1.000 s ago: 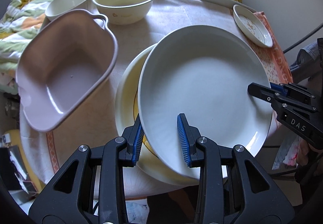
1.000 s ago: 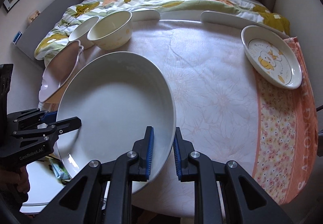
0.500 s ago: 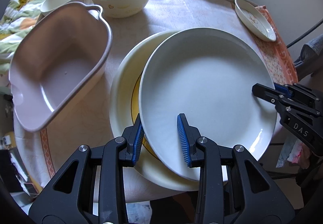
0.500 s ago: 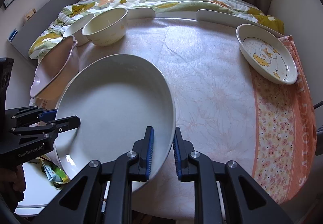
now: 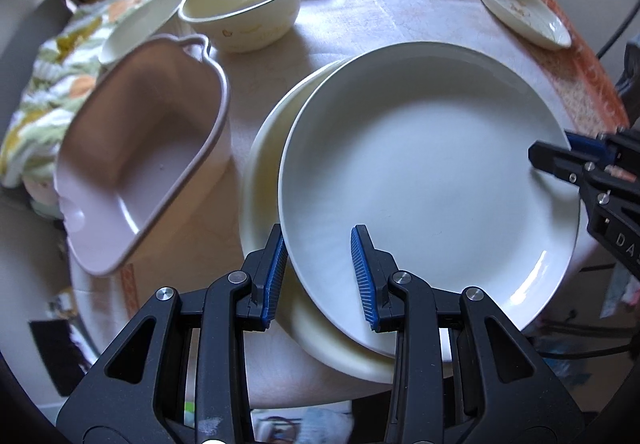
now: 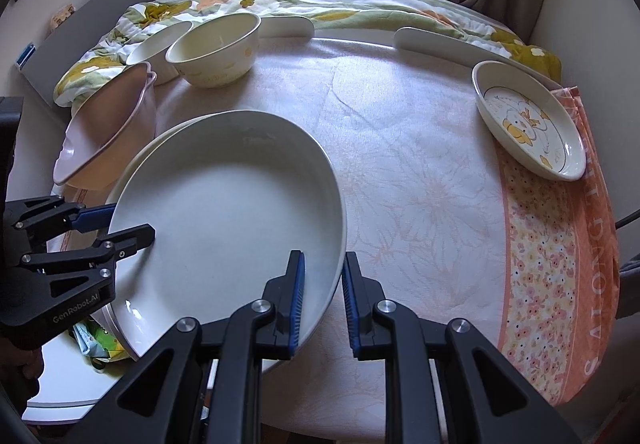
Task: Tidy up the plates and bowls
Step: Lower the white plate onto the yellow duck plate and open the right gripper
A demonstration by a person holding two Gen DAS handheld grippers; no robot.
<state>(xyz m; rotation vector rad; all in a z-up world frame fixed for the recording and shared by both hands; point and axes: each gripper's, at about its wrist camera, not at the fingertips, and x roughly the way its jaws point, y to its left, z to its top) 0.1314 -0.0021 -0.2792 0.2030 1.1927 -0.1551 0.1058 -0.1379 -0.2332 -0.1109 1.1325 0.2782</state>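
Observation:
Both grippers hold a large white plate (image 5: 432, 172) (image 6: 228, 204) by opposite rims. My left gripper (image 5: 317, 232) is shut on its near-left rim, one blue pad outside and one inside. My right gripper (image 6: 324, 254) is shut on the right rim, and the left wrist view shows it at the plate's right edge (image 5: 552, 160). The white plate lies over a cream plate (image 5: 268, 172) (image 6: 156, 142), offset to the right; I cannot tell whether they touch. The left gripper (image 6: 120, 228) shows at the lower left of the right wrist view.
A pink dish with a handle (image 5: 132, 148) (image 6: 104, 140) stands just left of the plates. Behind it are a cream bowl (image 5: 244, 4) (image 6: 216, 52) and a small white bowl (image 5: 140, 24) (image 6: 160, 40). A small duck-print plate (image 5: 520, 12) (image 6: 528, 120) sits far right on the tablecloth (image 6: 420, 184).
The white plate has shifted left with both grippers and now covers more of the cream plate, hiding its yellow ring. Both grips are unchanged.

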